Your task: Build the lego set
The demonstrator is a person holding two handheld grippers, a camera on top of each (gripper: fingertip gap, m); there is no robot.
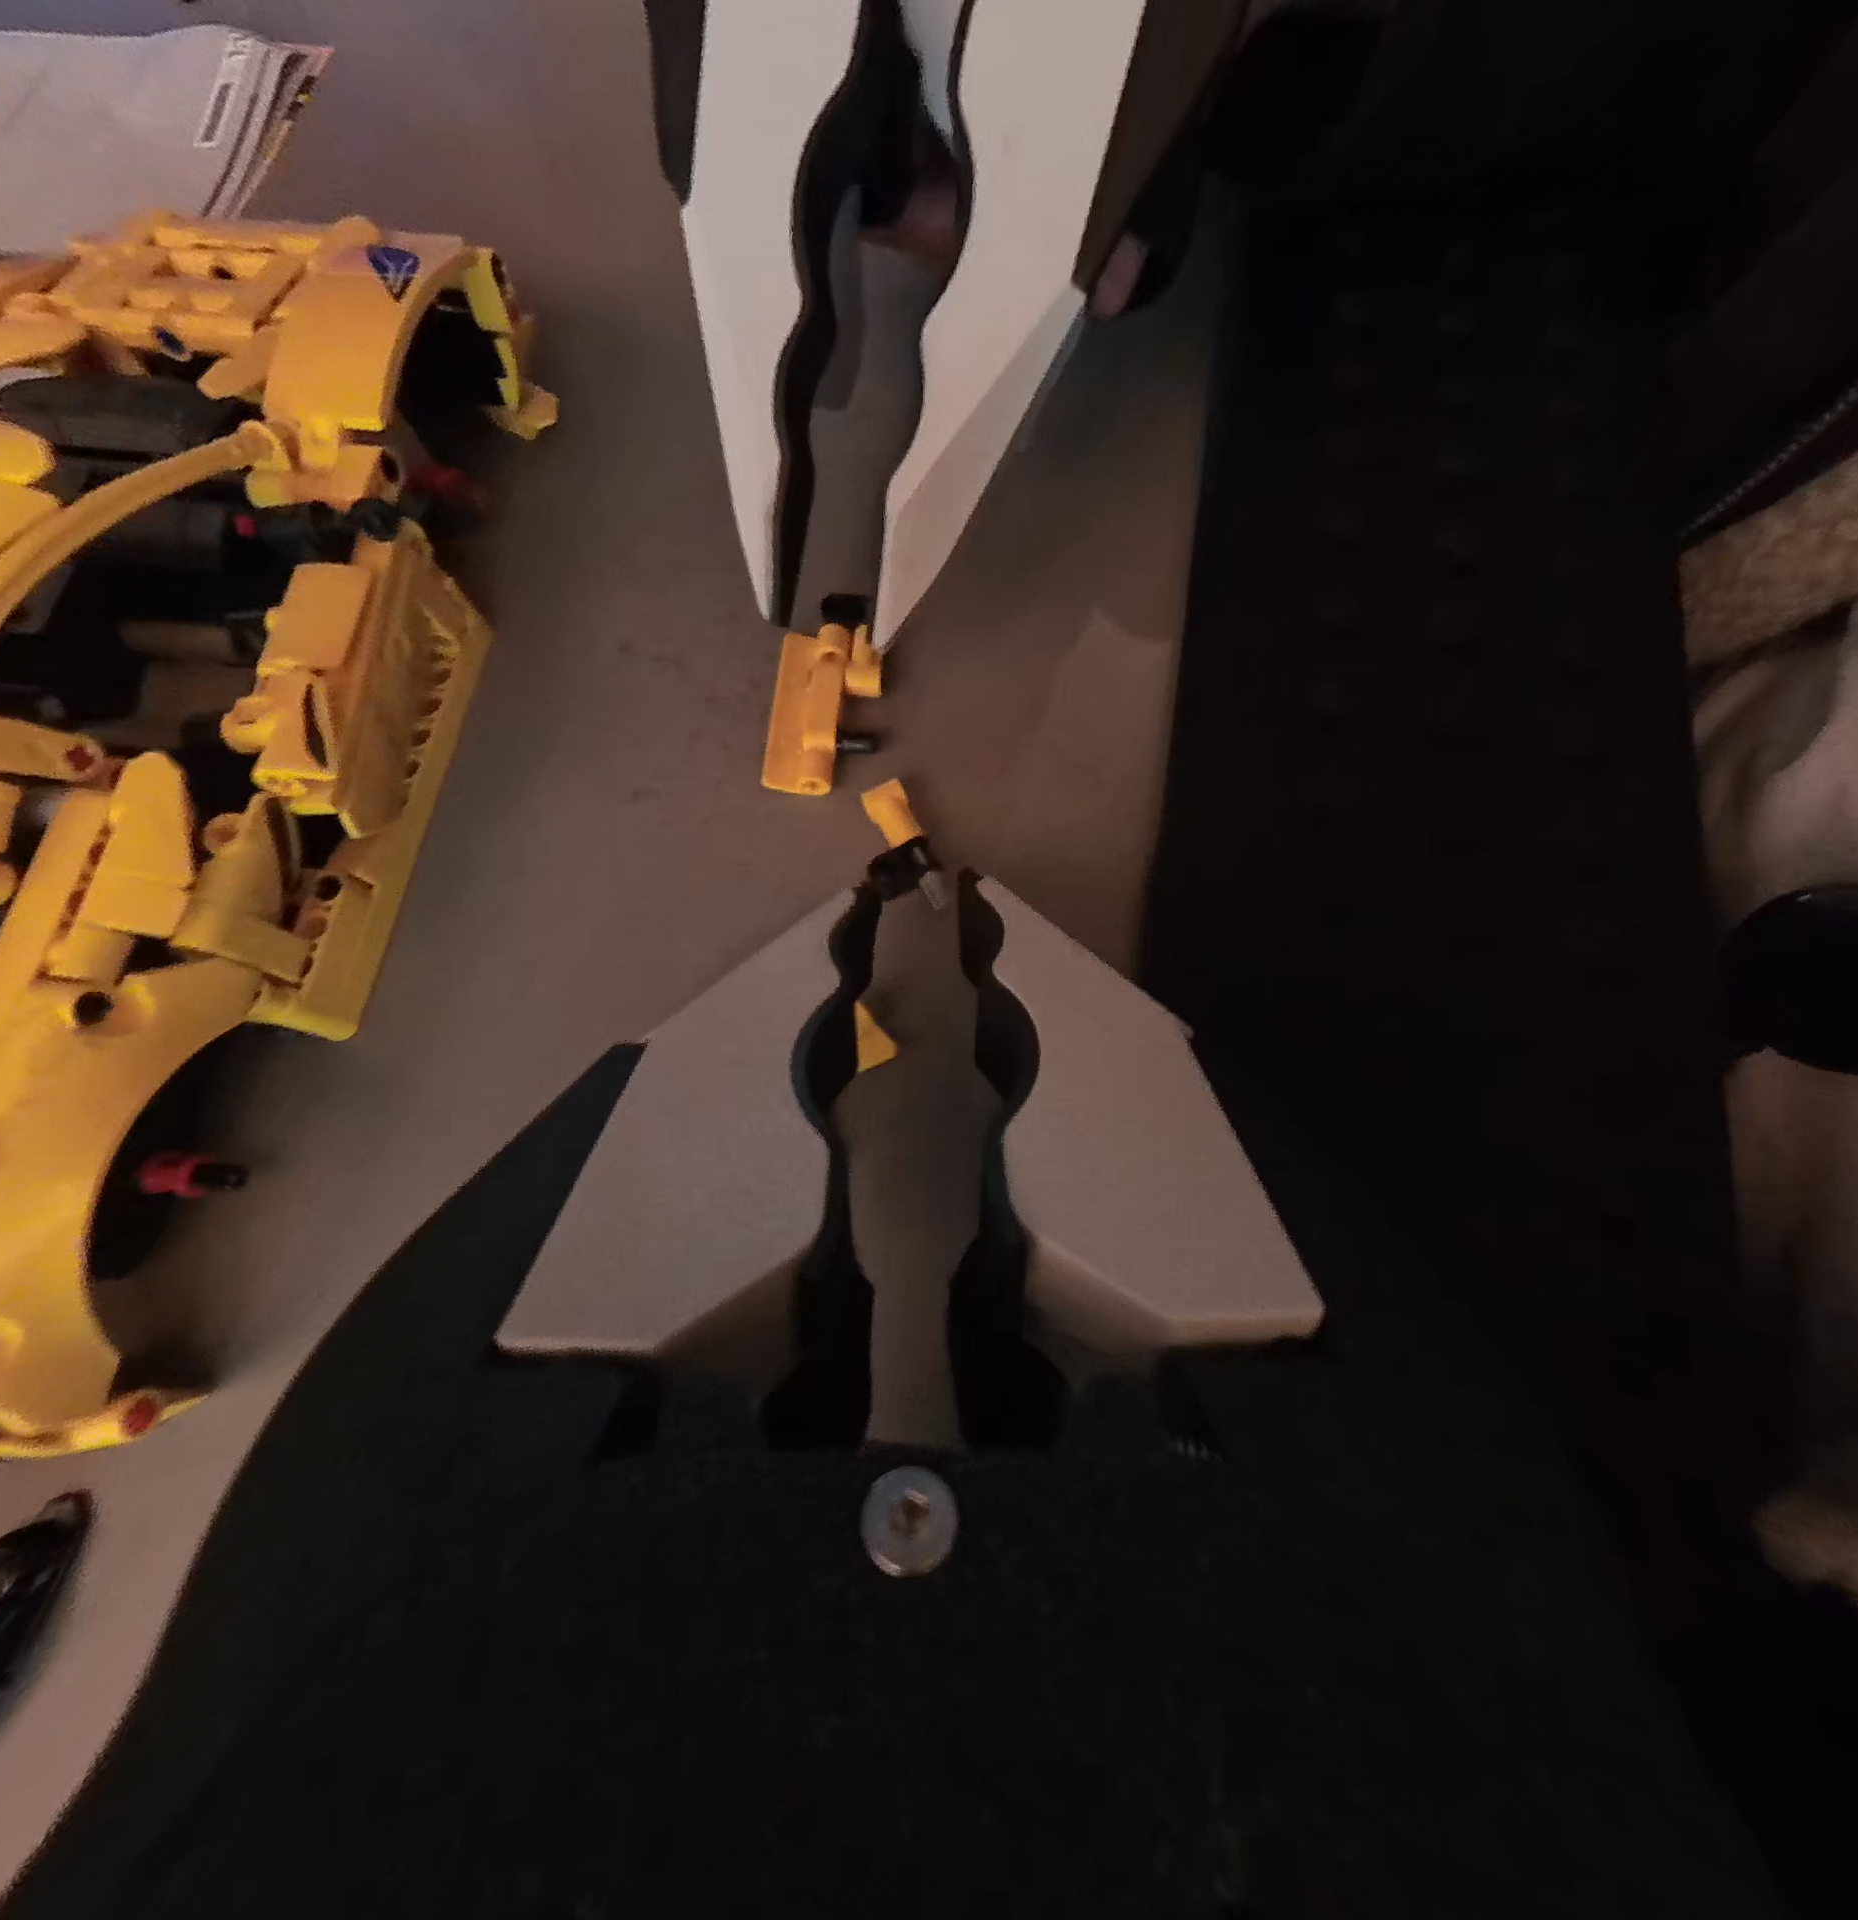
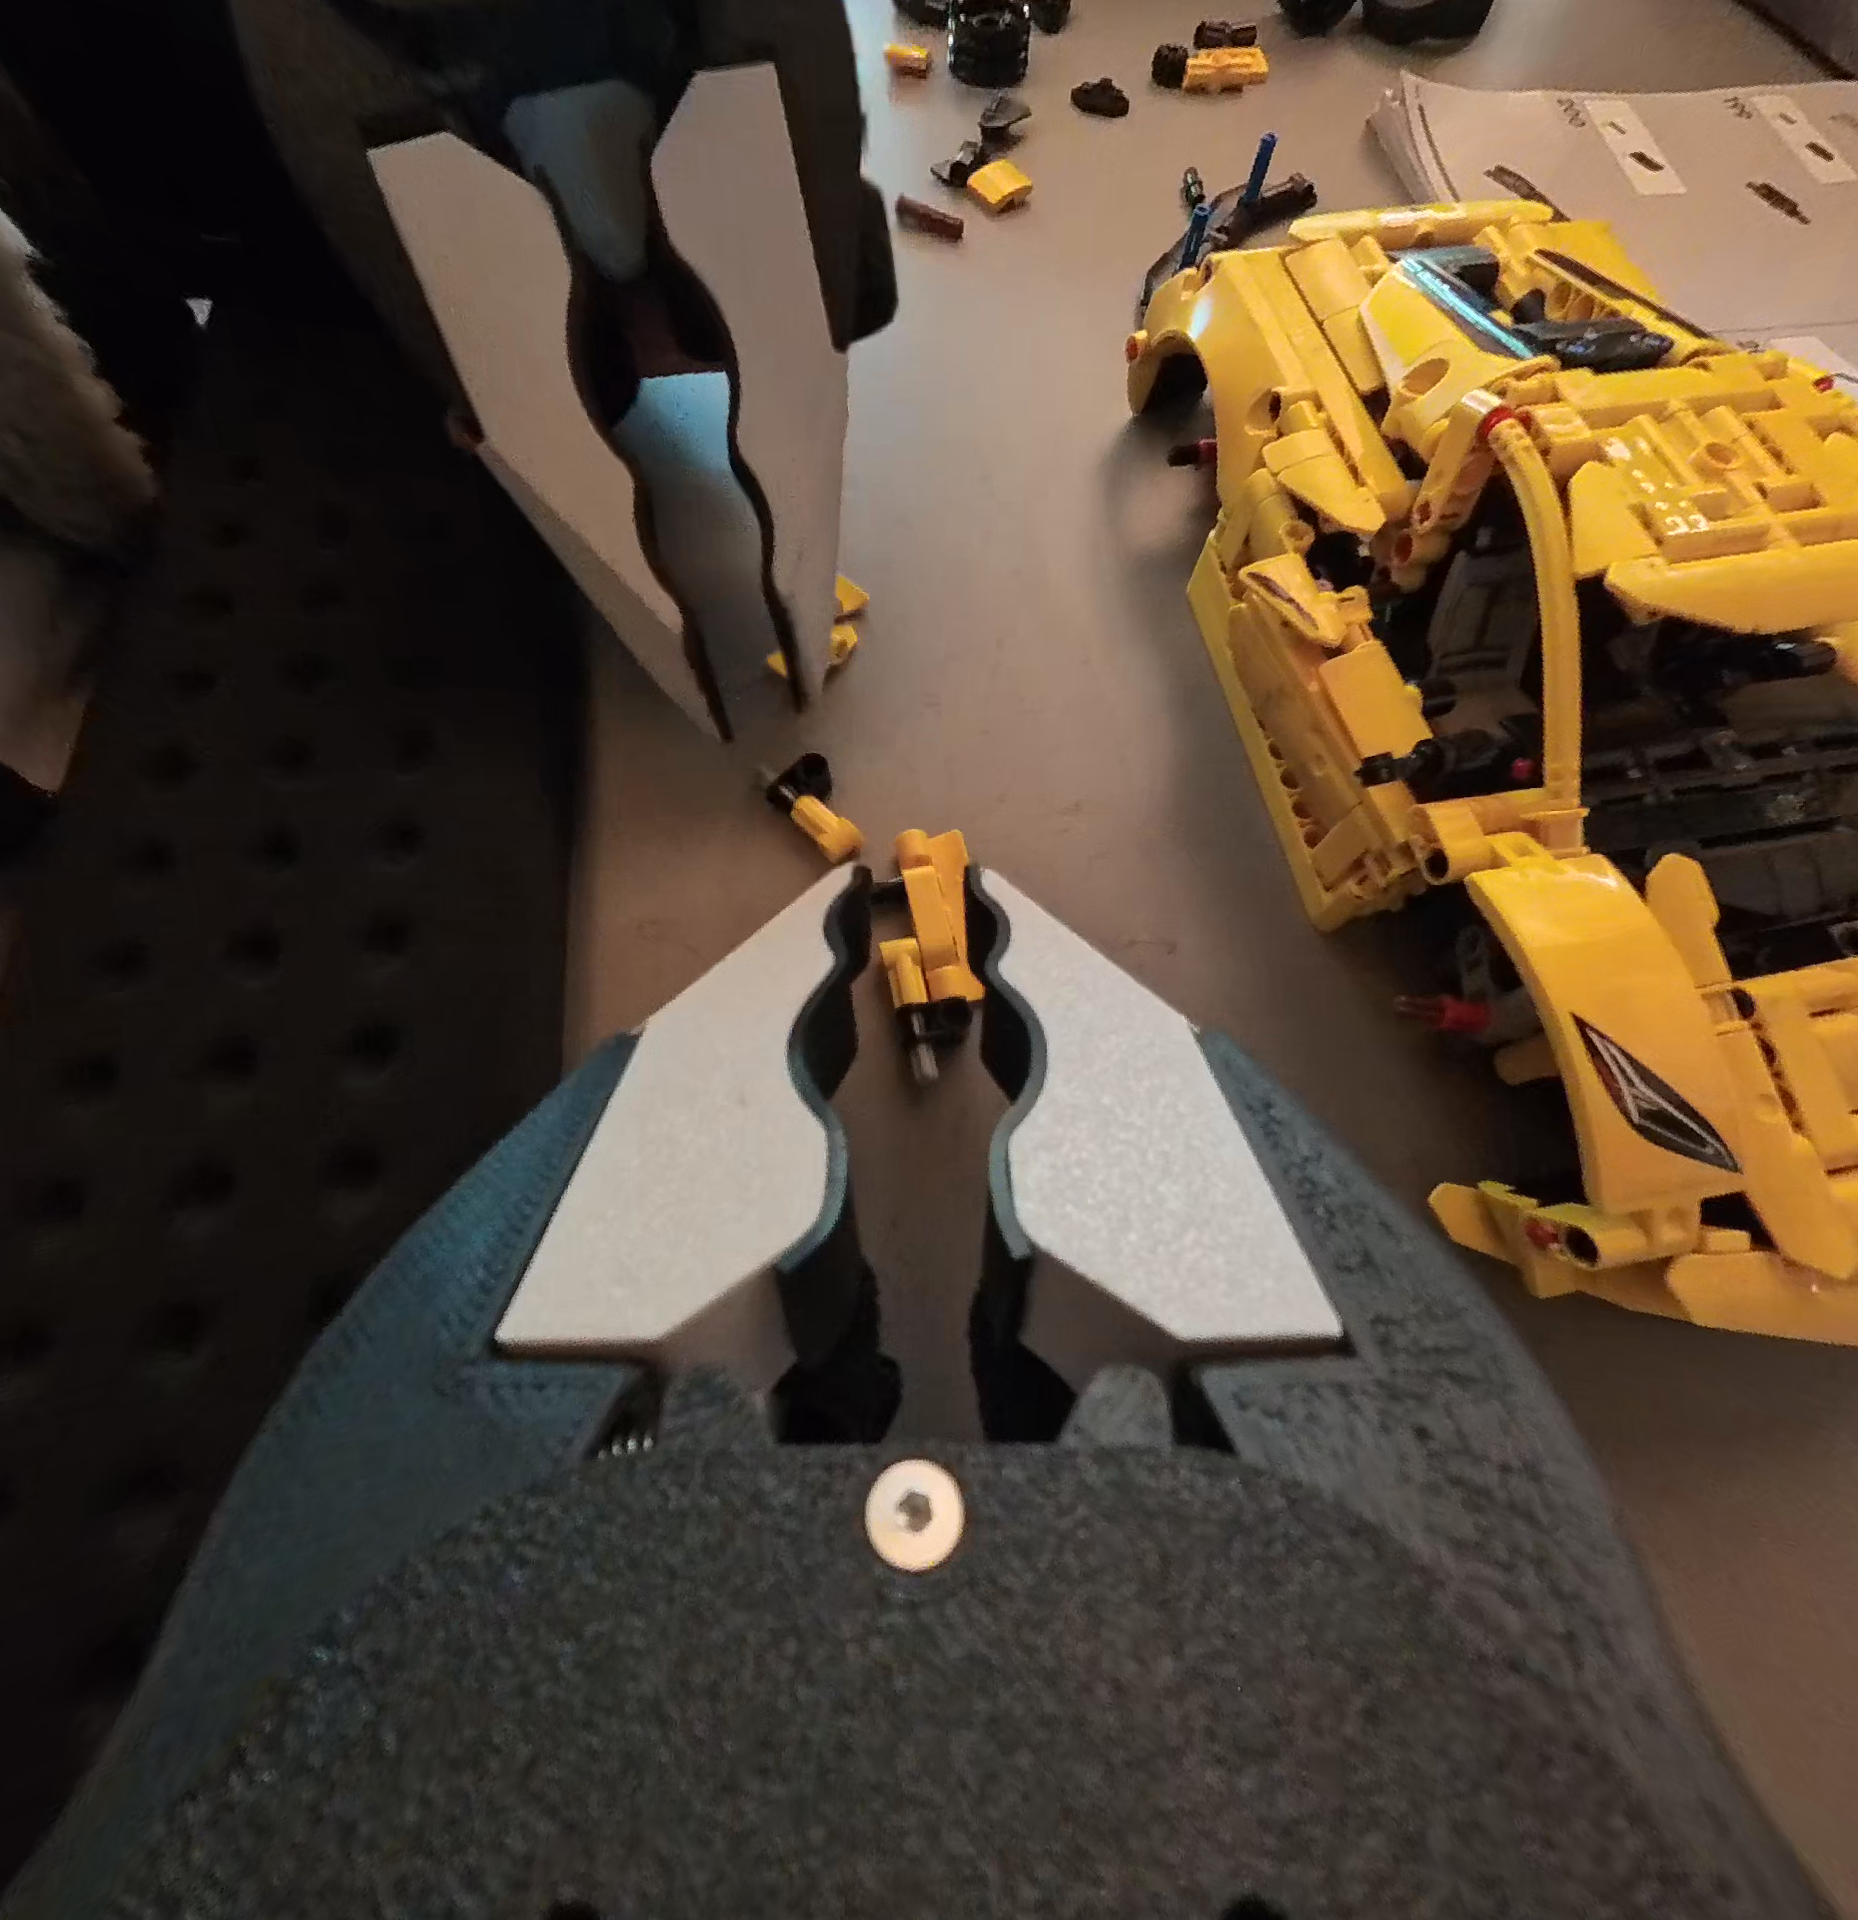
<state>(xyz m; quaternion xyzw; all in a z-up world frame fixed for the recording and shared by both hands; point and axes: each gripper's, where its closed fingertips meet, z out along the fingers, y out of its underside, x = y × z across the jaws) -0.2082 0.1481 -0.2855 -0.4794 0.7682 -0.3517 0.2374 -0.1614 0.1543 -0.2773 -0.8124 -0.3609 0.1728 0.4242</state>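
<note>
Right hand-held gripper (image 2: 912, 940) grasps a small yellow assembly (image 2: 930, 935), long axis along its fingers. Left hand-held gripper (image 1: 909, 888) pinches a yellow-tipped black pin (image 1: 897, 836), just ahead of that assembly, nearly touching.

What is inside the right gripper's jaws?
A small yellow sub-assembly with a black pin sits between the right gripper fingers. Whether both pads actually touch it cannot be seen; its underside is hidden.
</note>
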